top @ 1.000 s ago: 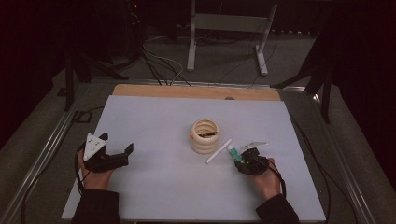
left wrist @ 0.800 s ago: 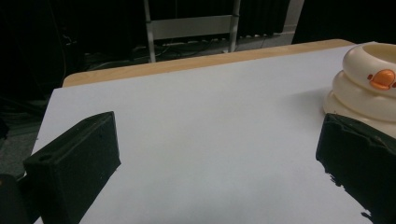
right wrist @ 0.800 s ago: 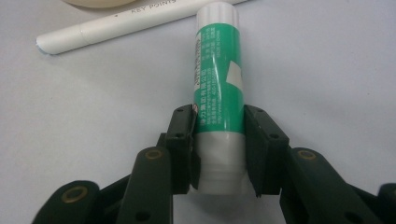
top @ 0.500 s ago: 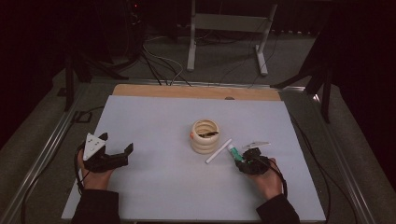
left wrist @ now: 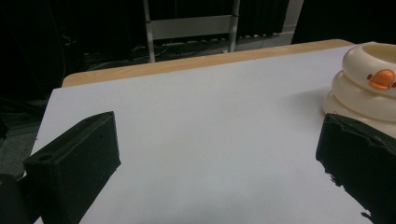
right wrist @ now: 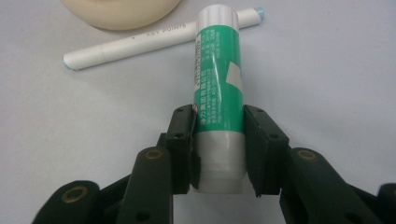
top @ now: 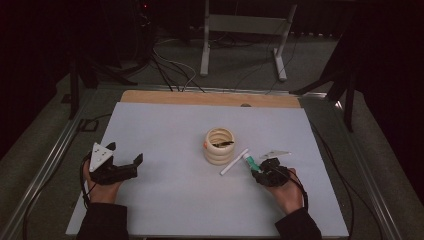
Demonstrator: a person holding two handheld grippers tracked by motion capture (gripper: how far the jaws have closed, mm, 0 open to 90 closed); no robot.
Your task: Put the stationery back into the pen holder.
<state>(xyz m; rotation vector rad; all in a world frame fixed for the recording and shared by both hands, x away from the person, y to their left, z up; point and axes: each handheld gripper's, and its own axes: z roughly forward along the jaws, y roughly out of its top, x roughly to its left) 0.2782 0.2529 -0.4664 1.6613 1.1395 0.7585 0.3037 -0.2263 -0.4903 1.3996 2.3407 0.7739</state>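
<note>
A green glue stick (right wrist: 218, 88) with grey ends lies low over the white table sheet, and my right gripper (right wrist: 218, 128) is shut on its lower half. From above, the glue stick (top: 249, 161) points toward a white pen (top: 234, 161) that lies flat beside a cream ringed holder (top: 219, 146). The pen (right wrist: 140, 44) lies just beyond the stick's cap. A dark item (top: 223, 143) rests across the holder's mouth. My right gripper (top: 258, 170) sits at the right front. My left gripper (top: 124, 153) rests open at the left front, with bare sheet between its jaws (left wrist: 219, 154).
The cream holder (left wrist: 369, 88) has an orange dot and stands right of my left gripper's far jaw. The wooden table edge (top: 210, 98) runs along the back. A metal stand (top: 242, 30) and cables lie on the floor behind.
</note>
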